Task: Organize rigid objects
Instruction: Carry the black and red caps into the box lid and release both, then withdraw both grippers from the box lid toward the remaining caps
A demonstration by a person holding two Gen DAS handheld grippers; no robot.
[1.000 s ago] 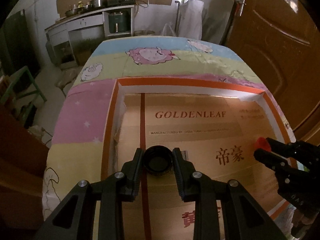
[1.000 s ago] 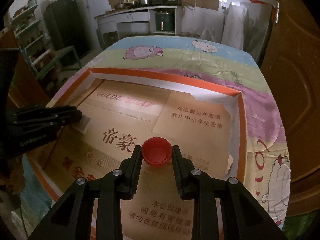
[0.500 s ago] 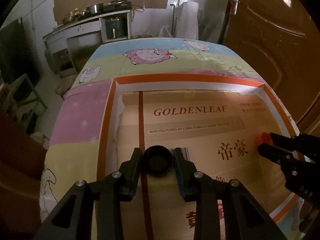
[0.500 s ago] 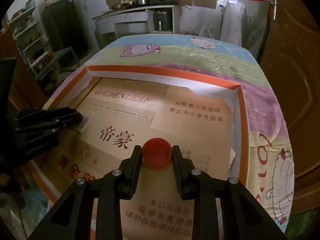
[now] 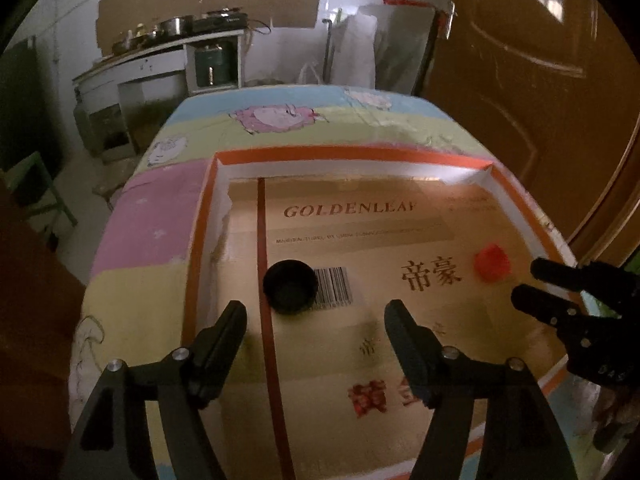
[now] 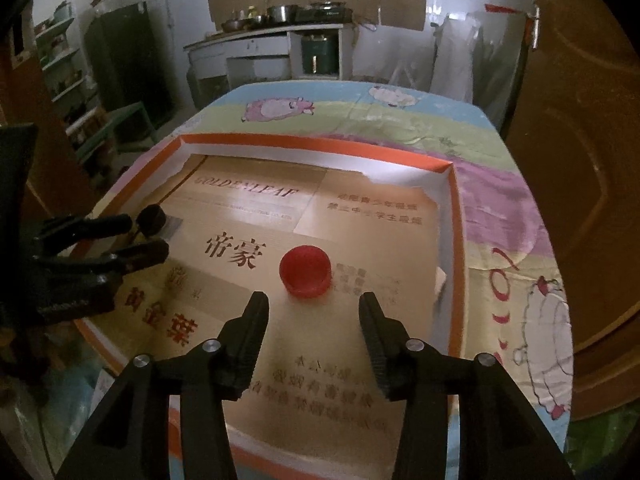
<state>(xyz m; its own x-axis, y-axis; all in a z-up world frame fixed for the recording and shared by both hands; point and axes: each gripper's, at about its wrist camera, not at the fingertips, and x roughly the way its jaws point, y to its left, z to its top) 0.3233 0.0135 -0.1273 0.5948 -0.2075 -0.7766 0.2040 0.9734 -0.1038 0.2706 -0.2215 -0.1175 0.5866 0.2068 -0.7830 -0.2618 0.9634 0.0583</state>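
fingers of your left gripper (image 5: 315, 314) stand spread wide, having just been opening, and nothing is pressed between them. the black cap (image 5: 290, 286) lies just ahead of the tips, open side up, free of both pads, resting on the cardboard sheet (image 5: 360, 344) right beside a printed barcode (image 5: 333, 285) and touching the orange stripe (image 5: 267, 320) that runs down the sheet.

fingers of your right gripper (image 6: 313, 307) are also parted, having just been opening, with a clear gap on each side. the red cap (image 6: 305, 270) sits just beyond the tips, on the same sheet, next to the large dark printed characters (image 6: 235, 251); it is released, not gripped.

both caps lie well apart from each other. the sheet lies in a shallow tray with an orange rim (image 6: 320, 145), which rests on a surface covered by a pastel cartoon-sheep cloth (image 6: 400, 120).
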